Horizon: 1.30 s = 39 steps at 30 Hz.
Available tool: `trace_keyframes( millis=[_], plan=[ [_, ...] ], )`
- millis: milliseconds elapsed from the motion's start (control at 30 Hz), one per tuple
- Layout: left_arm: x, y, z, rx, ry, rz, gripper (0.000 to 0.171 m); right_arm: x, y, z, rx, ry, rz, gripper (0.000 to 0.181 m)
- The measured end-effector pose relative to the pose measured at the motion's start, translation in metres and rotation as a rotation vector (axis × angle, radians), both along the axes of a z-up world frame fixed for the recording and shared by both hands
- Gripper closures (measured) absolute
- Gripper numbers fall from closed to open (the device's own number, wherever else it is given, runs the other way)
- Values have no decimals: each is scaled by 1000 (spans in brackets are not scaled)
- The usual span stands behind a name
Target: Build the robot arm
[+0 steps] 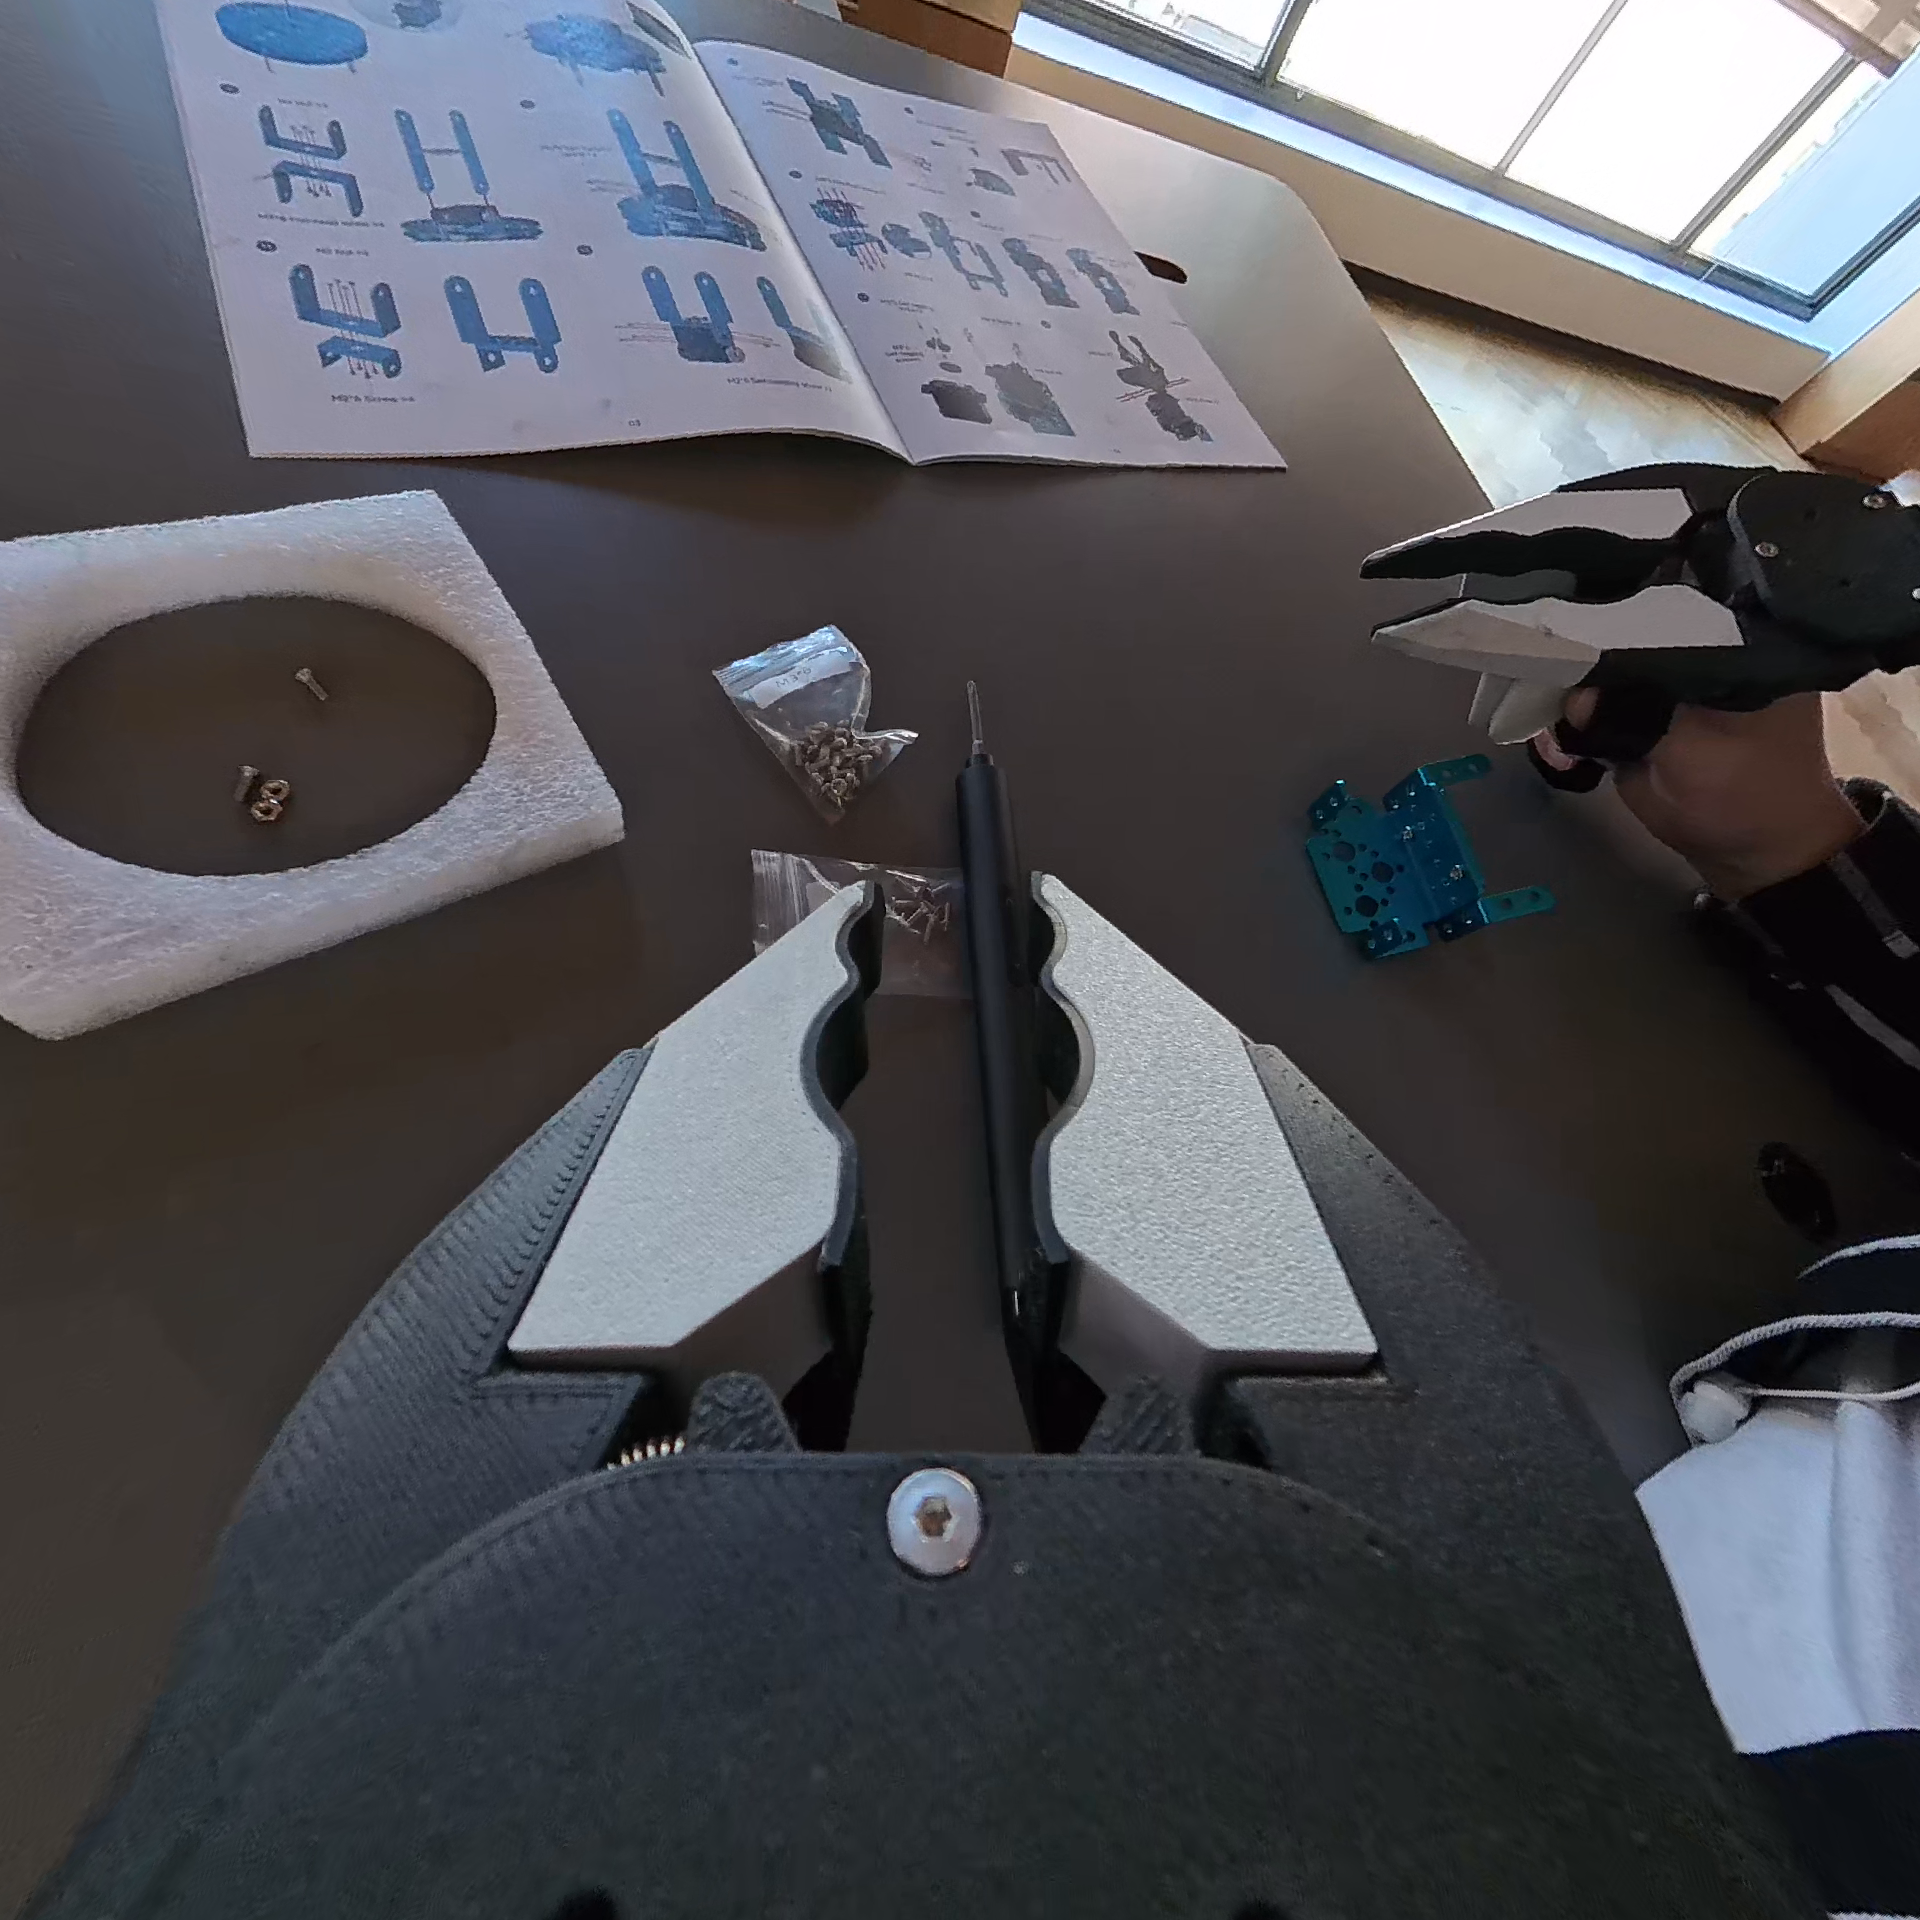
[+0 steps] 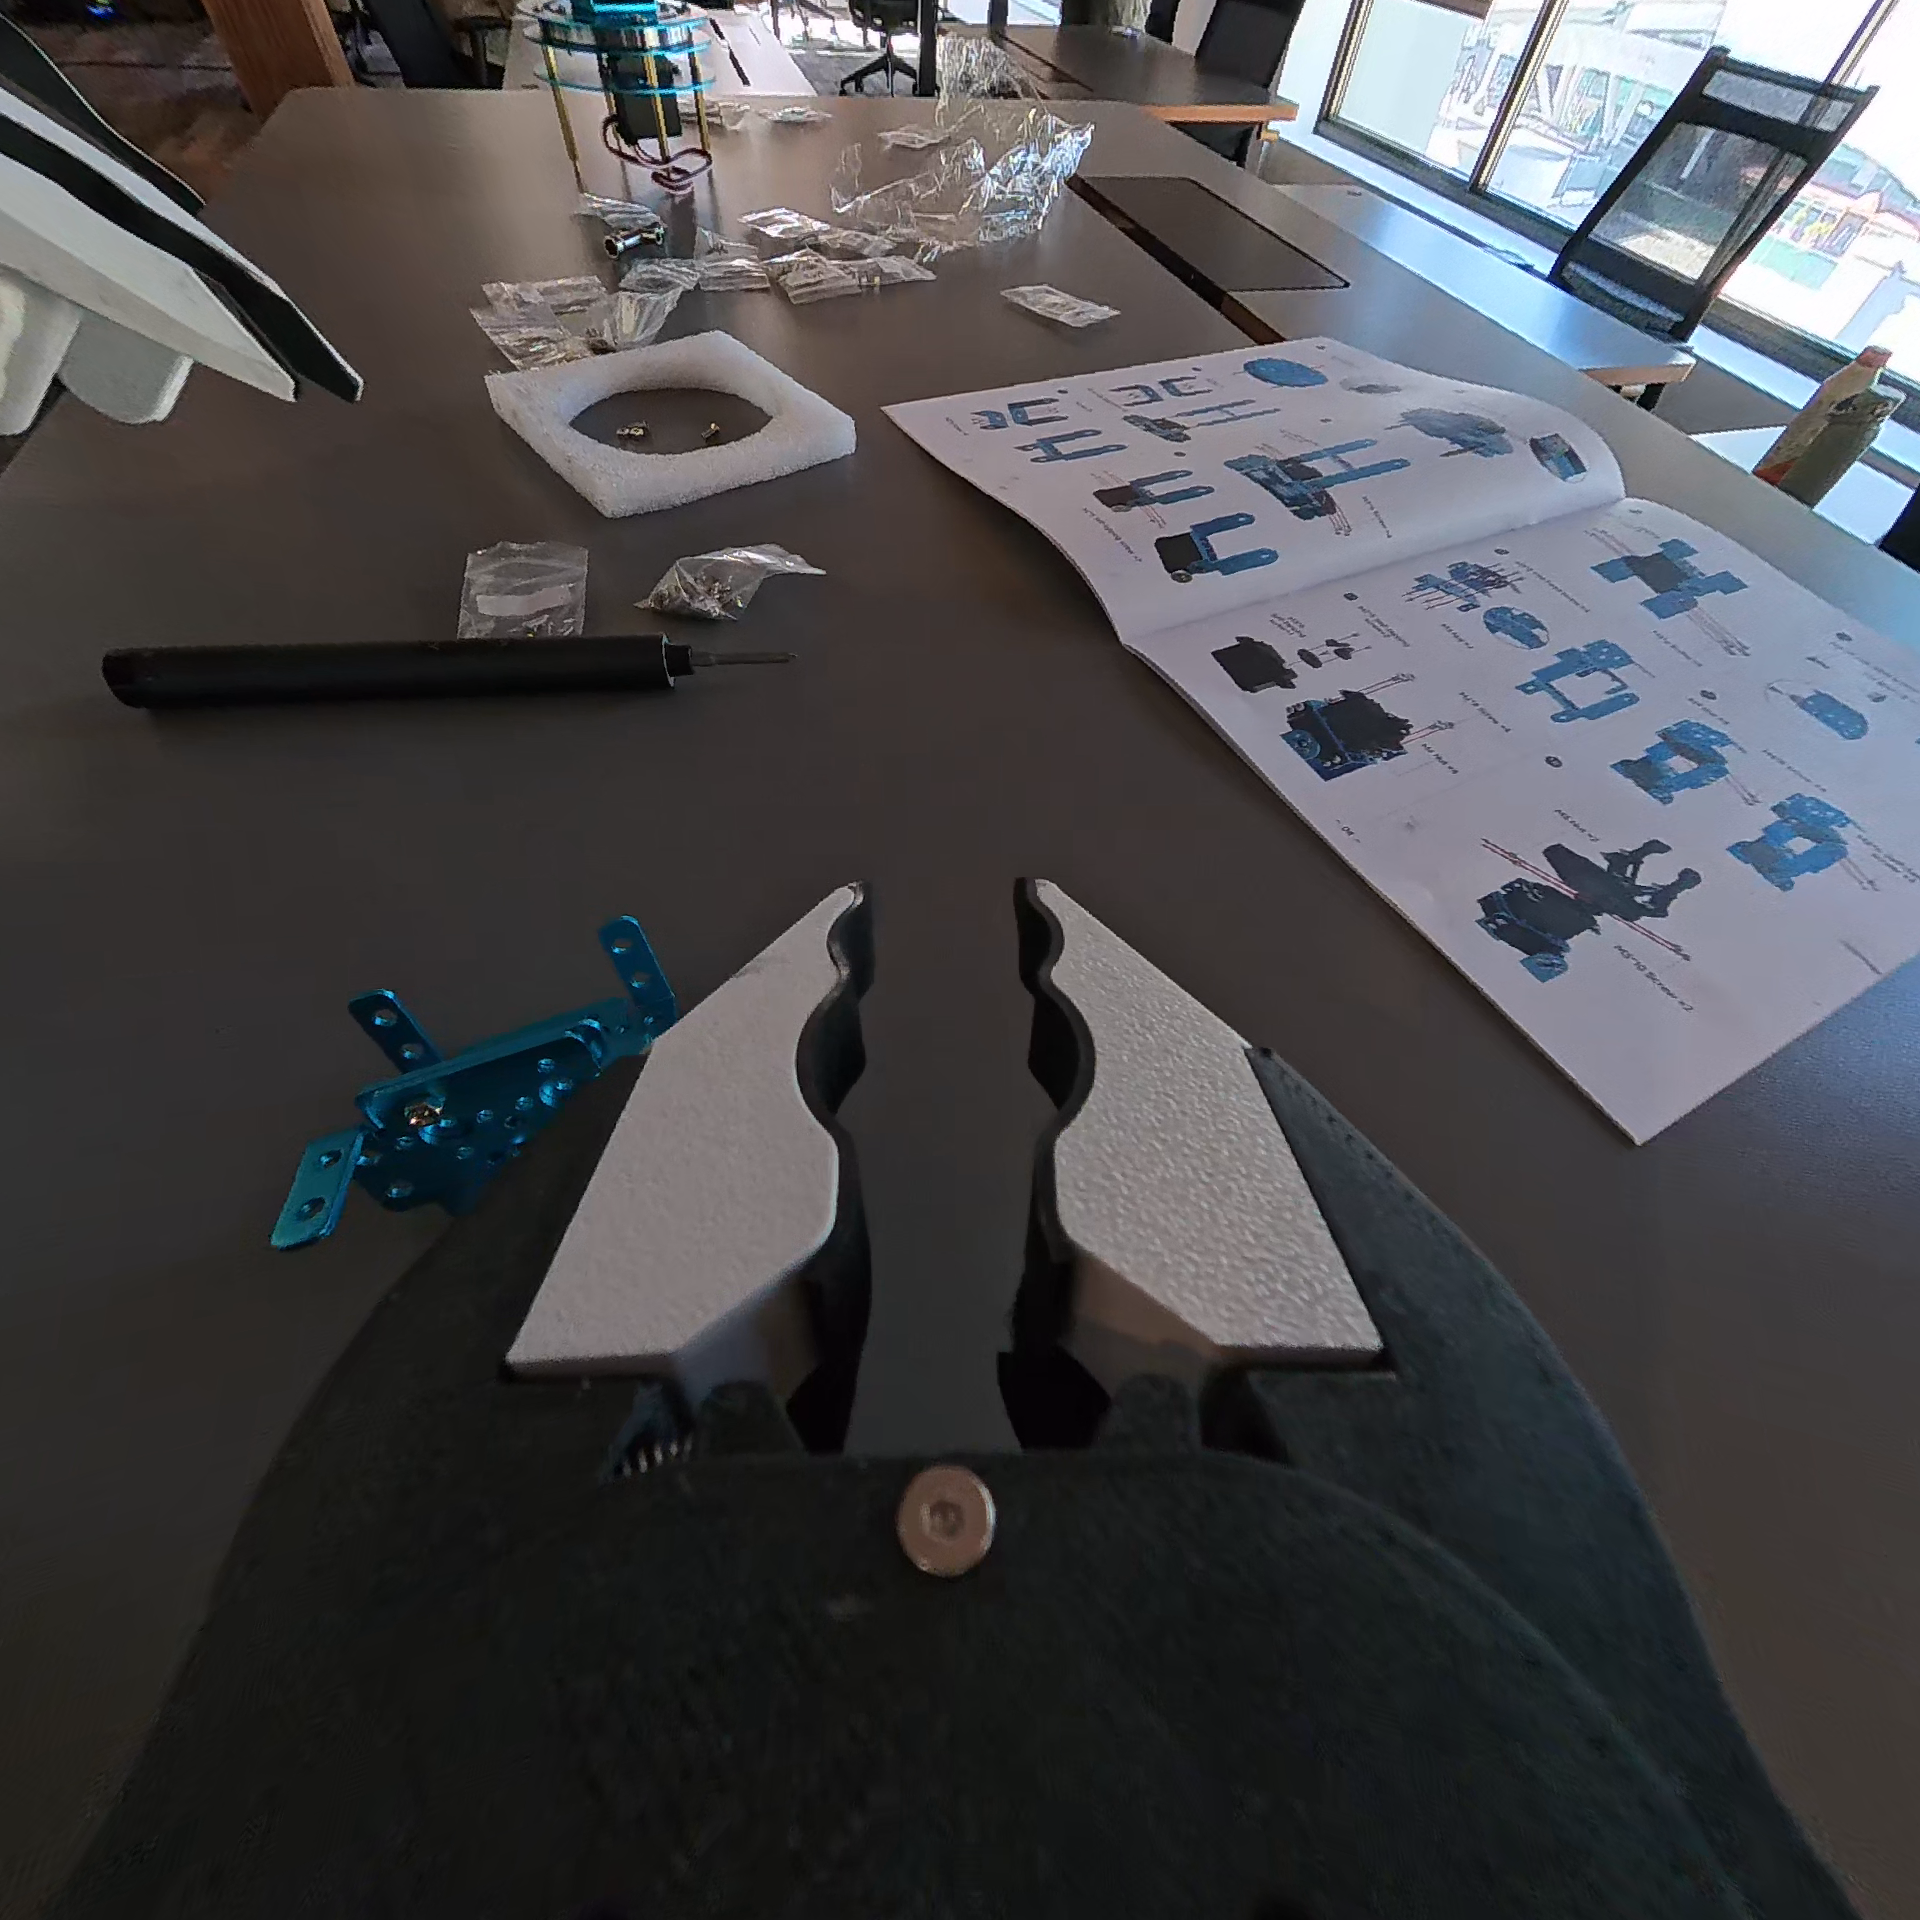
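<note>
Black screwdriver (image 1: 987, 997) lies lengthwise between the wide-open, empty fingers of the left gripper (image 1: 951, 894), tip pointing away; the right gripper (image 2: 940, 899), also open and empty, hovers farther from it, beside a blue bracket (image 2: 468, 1101).

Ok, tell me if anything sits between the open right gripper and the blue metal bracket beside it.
Nothing visible does. The right gripper hangs open and empty, and the blue perforated metal bracket lies just to its left finger's side on the bare dark table. The black screwdriver and the screw bags lie farther off.
</note>
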State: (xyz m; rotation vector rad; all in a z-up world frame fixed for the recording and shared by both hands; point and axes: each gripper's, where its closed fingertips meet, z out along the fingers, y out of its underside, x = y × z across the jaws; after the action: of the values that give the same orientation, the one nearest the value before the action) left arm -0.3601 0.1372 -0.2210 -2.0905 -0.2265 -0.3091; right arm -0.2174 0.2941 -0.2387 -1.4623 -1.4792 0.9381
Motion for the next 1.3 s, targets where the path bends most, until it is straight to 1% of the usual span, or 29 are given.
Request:
trace_keyframes(
  millis=[633, 867, 967, 1167, 1233, 1300],
  plan=[
    [1, 0, 0, 1, -6, -3, 145, -1, 2, -4, 5, -18, -2, 154],
    [11, 3, 9, 39, -3, -49, 145, -1, 7, -4, 52, -20, -22, 155],
    [28, 11, 15, 89, -36, -121, 144, 0, 11, -4, 117, -24, -37, 155],
    [69, 29, 23, 144, -37, -232, 143, 2, 11, -1, 194, -4, -61, 155],
    [89, 38, 29, 164, -35, -242, 144, 6, 7, 6, 166, 20, -52, 154],
    [115, 47, 41, 184, -27, -244, 143, 22, -1, 18, 166, 57, -36, 152]
  ],
)
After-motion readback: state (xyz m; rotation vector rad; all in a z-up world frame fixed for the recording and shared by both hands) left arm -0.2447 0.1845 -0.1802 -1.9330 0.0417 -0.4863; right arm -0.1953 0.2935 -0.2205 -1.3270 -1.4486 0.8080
